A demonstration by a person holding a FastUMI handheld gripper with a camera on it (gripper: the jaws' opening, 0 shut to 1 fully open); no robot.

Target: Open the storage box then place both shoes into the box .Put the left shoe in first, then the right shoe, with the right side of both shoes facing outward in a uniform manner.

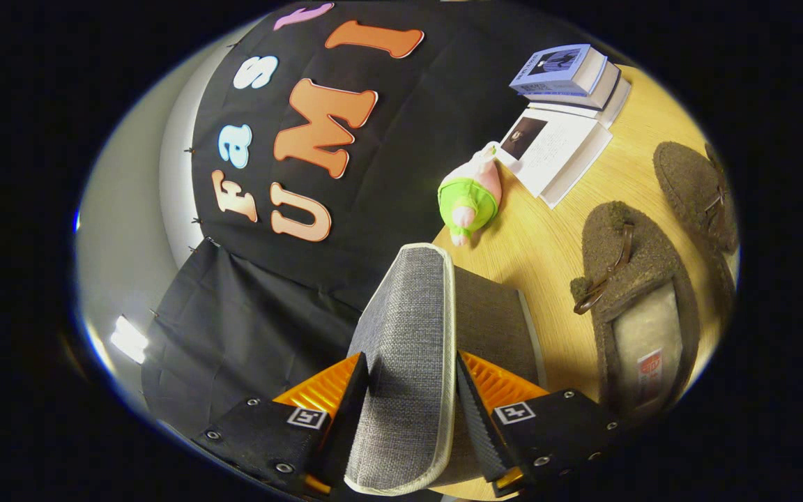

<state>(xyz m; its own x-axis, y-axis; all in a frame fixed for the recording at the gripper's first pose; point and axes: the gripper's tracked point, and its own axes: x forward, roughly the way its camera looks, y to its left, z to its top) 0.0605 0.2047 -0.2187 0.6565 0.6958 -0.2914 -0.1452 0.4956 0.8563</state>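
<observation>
The gripper (pixel 412 404) is clamped on the grey woven-fabric lid with pale piping (pixel 408 348) of the storage box, one finger pressing on each face of the flap, which stands edge-on between them and runs forward beyond the fingertips. Just behind the lid, on its right, a darker grey-brown fabric panel of the box (pixel 488 314) shows; the inside of the box is hidden, so how wide the opening is cannot be told. By this showing, the task is at its first step: the lid is gripped and raised off the box, and opening is under way rather than finished.

Both shoes are not yet packed. They lie on the light wooden worktop (pixel 548 244), to the right of the box: the nearer dark brown fleecy slipper with a pale lining and a brown strap across its vamp (pixel 635 293) sits just beside the box, and the second matching dark brown fleecy slipper (pixel 698 192) lies beyond it, the two near each other but apart. Which is the left shoe cannot be told with certainty from here. Still ahead: finishing the opening, then the left shoe, then the right, right sides outward.
</observation>
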